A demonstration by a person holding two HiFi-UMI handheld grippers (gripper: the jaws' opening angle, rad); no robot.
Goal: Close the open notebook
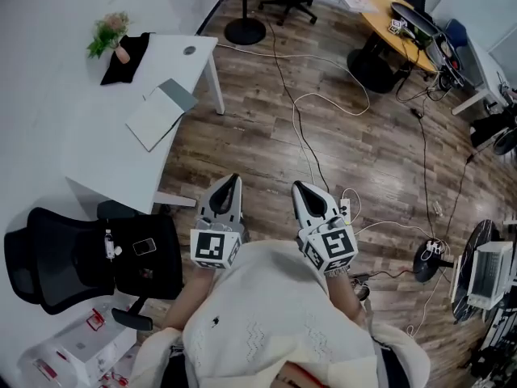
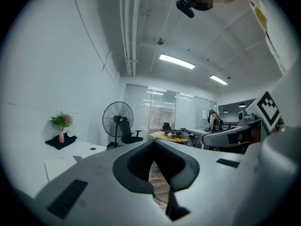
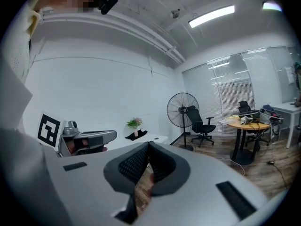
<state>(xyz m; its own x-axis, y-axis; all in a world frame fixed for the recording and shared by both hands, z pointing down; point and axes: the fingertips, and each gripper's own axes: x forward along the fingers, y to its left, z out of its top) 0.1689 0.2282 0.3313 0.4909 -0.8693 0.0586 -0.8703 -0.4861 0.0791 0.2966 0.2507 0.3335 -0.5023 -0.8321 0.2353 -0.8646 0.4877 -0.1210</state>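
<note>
Notebook (image 1: 157, 113) is lying open on the white table (image 1: 97, 156) at ten o'clock, well apart from us. We are holding the left gripper (image 1: 234, 179) and right gripper (image 1: 297, 186) with jaws together and empty, probably because the approach comes first.

The thin white-and-grey paper notebook (image 1: 160, 110) is lying open and flat on the white desk (image 1: 121, 162), right up near the desk edge that faces the brown wood floor (image 1: 242, 153). The bigger half is a plain white page. The smaller half, at the far end, looks grey-green. The whole thing sits skewed to the desk's edges.
</note>
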